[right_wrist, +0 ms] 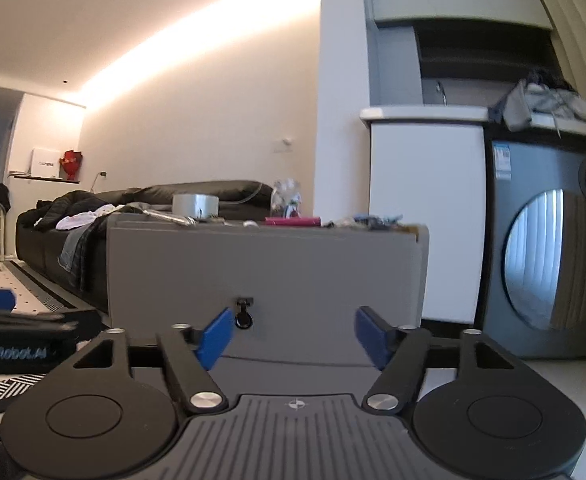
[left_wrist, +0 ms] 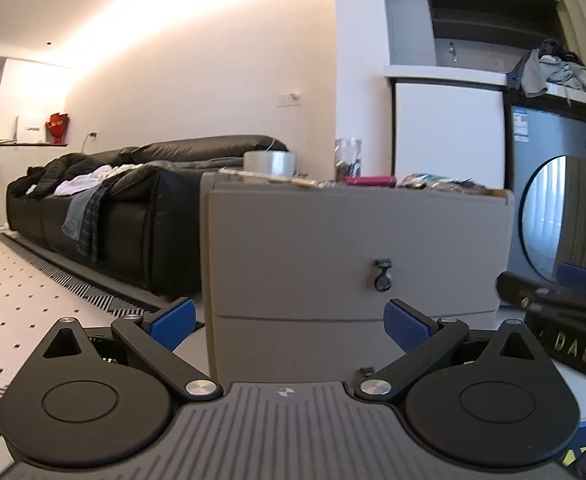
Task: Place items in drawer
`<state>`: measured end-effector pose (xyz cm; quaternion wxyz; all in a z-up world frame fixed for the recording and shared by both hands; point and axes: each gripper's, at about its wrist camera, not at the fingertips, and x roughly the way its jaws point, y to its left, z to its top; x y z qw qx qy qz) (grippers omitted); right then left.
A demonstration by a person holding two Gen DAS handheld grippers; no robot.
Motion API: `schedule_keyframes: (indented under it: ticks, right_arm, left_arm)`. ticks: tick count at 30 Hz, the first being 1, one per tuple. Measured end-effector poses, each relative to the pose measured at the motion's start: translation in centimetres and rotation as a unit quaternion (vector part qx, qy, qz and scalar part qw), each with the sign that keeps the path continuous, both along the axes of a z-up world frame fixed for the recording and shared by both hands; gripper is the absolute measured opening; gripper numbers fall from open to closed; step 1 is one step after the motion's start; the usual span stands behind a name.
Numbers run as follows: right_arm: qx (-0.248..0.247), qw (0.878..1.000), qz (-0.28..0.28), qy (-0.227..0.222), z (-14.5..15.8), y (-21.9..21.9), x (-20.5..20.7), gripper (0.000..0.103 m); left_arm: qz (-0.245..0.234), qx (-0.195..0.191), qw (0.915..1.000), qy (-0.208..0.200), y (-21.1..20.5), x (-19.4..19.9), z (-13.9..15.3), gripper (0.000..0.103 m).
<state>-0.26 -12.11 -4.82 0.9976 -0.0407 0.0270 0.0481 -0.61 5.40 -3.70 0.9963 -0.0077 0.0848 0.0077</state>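
A grey drawer cabinet stands ahead with its drawers shut. The top drawer has a black ring handle. On the cabinet top lie a roll of clear tape, a pink flat item, a clear jar and a heap of small items. My left gripper is open and empty, a short way in front of the cabinet. My right gripper is open and empty, with its left fingertip close beside the ring handle.
A black sofa with clothes on it runs along the wall at the left. A washing machine and a white cabinet stand to the right. A patterned rug covers the floor at the left. The other gripper shows at the left wrist view's right edge.
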Motion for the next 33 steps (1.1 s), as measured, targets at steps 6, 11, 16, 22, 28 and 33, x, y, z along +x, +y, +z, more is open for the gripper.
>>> schedule_keyframes:
  ticks: [6,11,16,22,28,33]
  right_arm:
    - [0.009,1.000,0.004,0.004,1.1,-0.7,0.2,0.073]
    - [0.022,1.000,-0.009,0.017,2.5,-0.9,0.6,0.073]
    - [0.049,0.998,-0.022,0.022,3.1,-1.9,0.7,0.074]
    - [0.041,0.999,-0.017,0.010,2.5,-2.2,-0.3,0.073]
    - [0.033,0.999,-0.009,0.004,2.5,-1.8,-0.6,0.073]
    - [0.028,1.000,-0.009,0.004,2.5,-1.7,-0.8,0.073]
  left_arm:
    - [0.000,0.039,0.9990,-0.023,-0.6,0.1,1.3,0.103]
    - [-0.008,0.026,0.9989,-0.039,-0.8,0.2,2.7,0.103]
    - [0.002,0.005,0.9992,-0.040,-0.8,0.4,3.3,0.103]
    - [0.002,0.014,0.9995,-0.030,-1.4,0.1,2.6,0.103]
    - [-0.002,0.024,0.9993,-0.028,-2.1,-0.1,2.5,0.103]
    - [-0.009,0.026,0.9992,-0.030,-2.5,-0.3,2.7,0.103]
